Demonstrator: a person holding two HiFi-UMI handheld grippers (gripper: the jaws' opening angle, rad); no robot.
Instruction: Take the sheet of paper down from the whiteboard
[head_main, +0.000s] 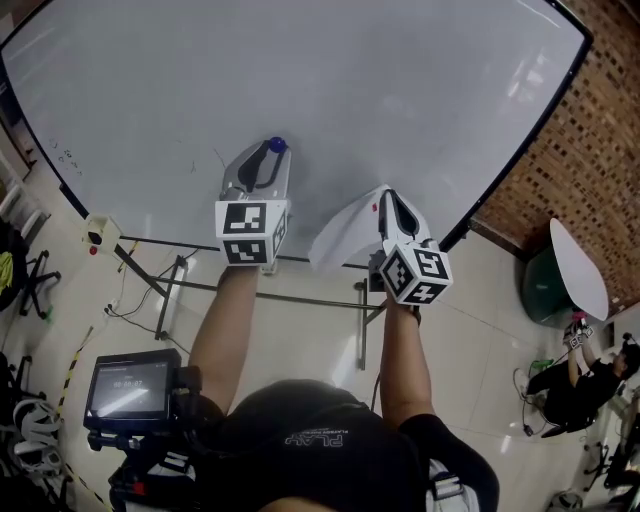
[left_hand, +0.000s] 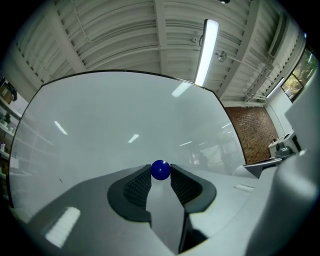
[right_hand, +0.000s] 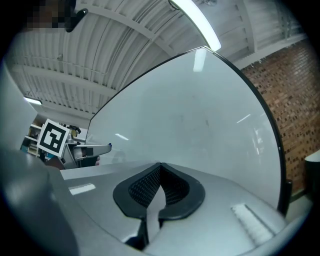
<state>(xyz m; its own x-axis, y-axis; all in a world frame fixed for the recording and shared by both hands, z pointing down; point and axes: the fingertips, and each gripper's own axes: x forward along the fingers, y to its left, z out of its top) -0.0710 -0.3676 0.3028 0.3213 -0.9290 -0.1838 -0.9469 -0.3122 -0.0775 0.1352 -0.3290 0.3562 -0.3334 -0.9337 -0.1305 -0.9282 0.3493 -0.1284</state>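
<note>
The big whiteboard (head_main: 300, 80) fills the top of the head view, with no sheet on it. A white sheet of paper (head_main: 345, 235) hangs curled off the board's lower edge. My right gripper (head_main: 385, 197) is shut on it. In the right gripper view, the right gripper (right_hand: 159, 167) has its jaws together, and the sheet of paper (right_hand: 154, 207) shows edge-on as a thin pale strip between them. My left gripper (head_main: 275, 150) is held up in front of the board, shut on a small blue round magnet (head_main: 277, 144). The left gripper (left_hand: 160, 174) pinches that blue magnet (left_hand: 160, 169) at its fingertips.
The whiteboard stands on a metal frame (head_main: 170, 290) over a tiled floor. A brick wall (head_main: 590, 150) rises at the right, with a round white table (head_main: 578, 268) and a seated person (head_main: 585, 385) below it. A small screen (head_main: 125, 388) sits at the lower left.
</note>
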